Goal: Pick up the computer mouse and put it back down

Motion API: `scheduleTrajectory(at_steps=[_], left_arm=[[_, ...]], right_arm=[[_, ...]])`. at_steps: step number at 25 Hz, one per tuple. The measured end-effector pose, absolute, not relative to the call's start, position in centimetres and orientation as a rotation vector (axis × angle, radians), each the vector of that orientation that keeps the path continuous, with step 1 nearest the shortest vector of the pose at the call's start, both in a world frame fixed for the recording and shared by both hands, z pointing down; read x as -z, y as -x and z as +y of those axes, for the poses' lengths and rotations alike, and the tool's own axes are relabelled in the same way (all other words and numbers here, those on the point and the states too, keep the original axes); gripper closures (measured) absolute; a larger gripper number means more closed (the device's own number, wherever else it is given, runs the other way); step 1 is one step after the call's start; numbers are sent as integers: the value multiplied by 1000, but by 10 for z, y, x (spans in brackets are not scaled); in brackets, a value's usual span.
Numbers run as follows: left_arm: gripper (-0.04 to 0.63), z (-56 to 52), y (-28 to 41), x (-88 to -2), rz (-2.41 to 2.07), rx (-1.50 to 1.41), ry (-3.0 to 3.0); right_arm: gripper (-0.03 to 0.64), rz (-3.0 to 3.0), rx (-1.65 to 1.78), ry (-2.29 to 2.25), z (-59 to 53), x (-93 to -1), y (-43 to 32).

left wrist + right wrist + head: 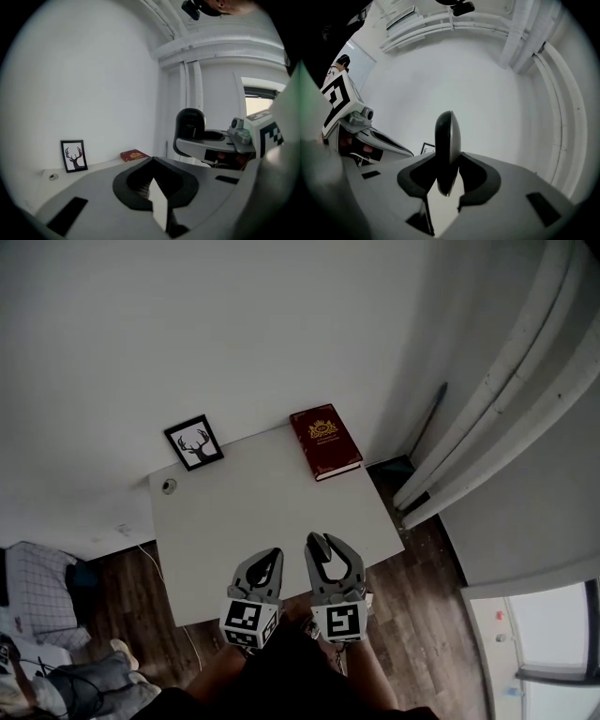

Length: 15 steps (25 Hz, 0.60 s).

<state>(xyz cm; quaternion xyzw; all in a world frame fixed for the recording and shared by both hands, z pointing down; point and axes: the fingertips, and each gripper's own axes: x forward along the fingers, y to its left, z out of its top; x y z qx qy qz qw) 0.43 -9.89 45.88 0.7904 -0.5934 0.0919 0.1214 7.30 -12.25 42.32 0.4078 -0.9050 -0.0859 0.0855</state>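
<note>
- Left gripper: fingers together with nothing between them, over the near edge of the table.
- Right gripper: fingers clamped on the mouse, held edge-on, clear of the table.
- The pick-up looks done; setting it down remains.

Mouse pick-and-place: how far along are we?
Done: pickup. The computer mouse is clamped on edge in the right gripper, clear of the white table. In hand: holding it near the table's front edge; left gripper shut, empty. Left: setting it back down.
</note>
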Motion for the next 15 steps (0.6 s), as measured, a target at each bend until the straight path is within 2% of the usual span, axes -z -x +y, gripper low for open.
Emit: scheduleTrajectory(at_steps=[15], left_arm=[[595,-172,47,-485,-1750,-263,-2225]], right_arm=[[477,-2644,277,-1073,-202,-447,-13]])
